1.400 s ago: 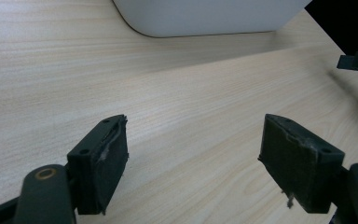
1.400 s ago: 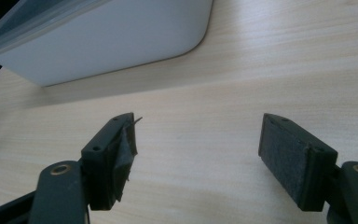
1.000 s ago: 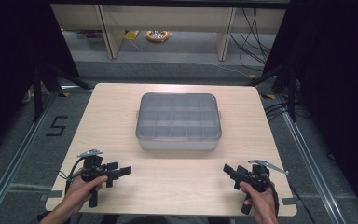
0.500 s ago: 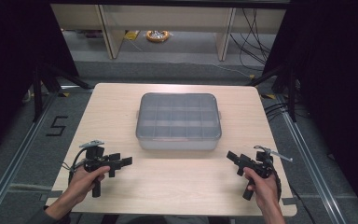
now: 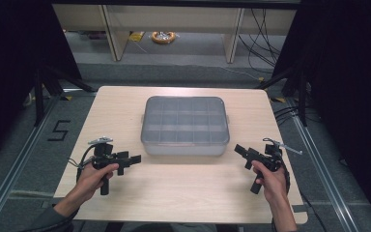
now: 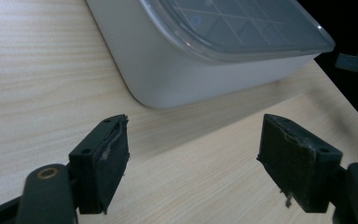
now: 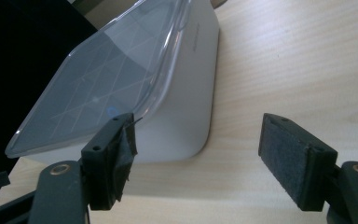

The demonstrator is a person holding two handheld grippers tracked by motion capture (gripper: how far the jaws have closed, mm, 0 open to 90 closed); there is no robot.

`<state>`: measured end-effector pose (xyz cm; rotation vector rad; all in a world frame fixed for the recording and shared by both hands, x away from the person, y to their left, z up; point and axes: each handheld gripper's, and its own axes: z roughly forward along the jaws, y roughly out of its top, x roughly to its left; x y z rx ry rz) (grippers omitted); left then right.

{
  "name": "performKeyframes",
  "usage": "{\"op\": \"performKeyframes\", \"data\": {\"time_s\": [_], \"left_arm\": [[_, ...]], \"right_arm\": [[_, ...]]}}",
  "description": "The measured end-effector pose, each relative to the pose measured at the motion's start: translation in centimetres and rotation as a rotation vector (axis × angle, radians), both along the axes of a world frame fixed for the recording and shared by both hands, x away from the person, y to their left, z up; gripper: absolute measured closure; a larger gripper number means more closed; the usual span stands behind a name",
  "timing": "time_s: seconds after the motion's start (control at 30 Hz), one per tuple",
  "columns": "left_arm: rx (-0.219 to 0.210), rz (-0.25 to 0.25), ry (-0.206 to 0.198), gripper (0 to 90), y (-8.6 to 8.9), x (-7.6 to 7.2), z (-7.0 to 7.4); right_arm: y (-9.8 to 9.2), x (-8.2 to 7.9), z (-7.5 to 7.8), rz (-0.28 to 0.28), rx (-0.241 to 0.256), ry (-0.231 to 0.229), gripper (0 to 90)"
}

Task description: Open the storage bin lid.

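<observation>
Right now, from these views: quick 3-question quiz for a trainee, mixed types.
1. True or false: the lid on the compartment box is closed.
2. The left gripper is: A) open, empty B) shut on the box C) resting on the lid.
3. Which gripper sits off the box's near right corner?

Key: 1 true. 2 A. 3 the right gripper, open as well, with the table bare between them.

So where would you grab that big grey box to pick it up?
Probably by its two short ends, one hand-held gripper from each side. The box is wide, with a clear lid overhanging as a thin rim; small tabs jut from each end. Both the left hand-held gripper and the right hand-held gripper are open, flanking its front corners.
</observation>
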<state>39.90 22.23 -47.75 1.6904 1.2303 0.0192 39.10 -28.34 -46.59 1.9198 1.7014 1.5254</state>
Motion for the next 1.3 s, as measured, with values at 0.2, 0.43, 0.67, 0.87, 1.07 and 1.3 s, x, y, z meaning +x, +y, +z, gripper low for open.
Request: {"op": "performKeyframes", "data": {"time_s": [0.2,0.43,0.67,0.87,1.07,1.3], "left_arm": [[-0.003,0.029,-0.012,22.7,0.2,1.1,0.6],[0.003,0.04,-0.015,18.6,0.0,2.1,0.8],[0.002,0.071,-0.023,14.8,-0.2,3.1,1.3],[-0.012,0.08,-0.038,14.7,-0.6,4.3,2.0],[-0.016,0.093,-0.047,15.2,-0.9,6.2,3.0],[-0.011,0.106,-0.022,15.4,-1.3,8.4,3.4]], "right_arm": [[0.0,1.4,0.5,-0.017,0.037,0.018,28.0],[0.5,2.4,0.7,0.0,0.053,0.009,25.3],[0.1,3.0,0.8,-0.021,0.025,-0.011,19.0],[0.0,4.0,1.3,-0.029,0.064,-0.02,19.4],[0.5,5.3,1.7,-0.028,0.051,-0.04,23.8],[1.5,6.6,1.3,-0.015,0.088,0.022,27.7]]}}
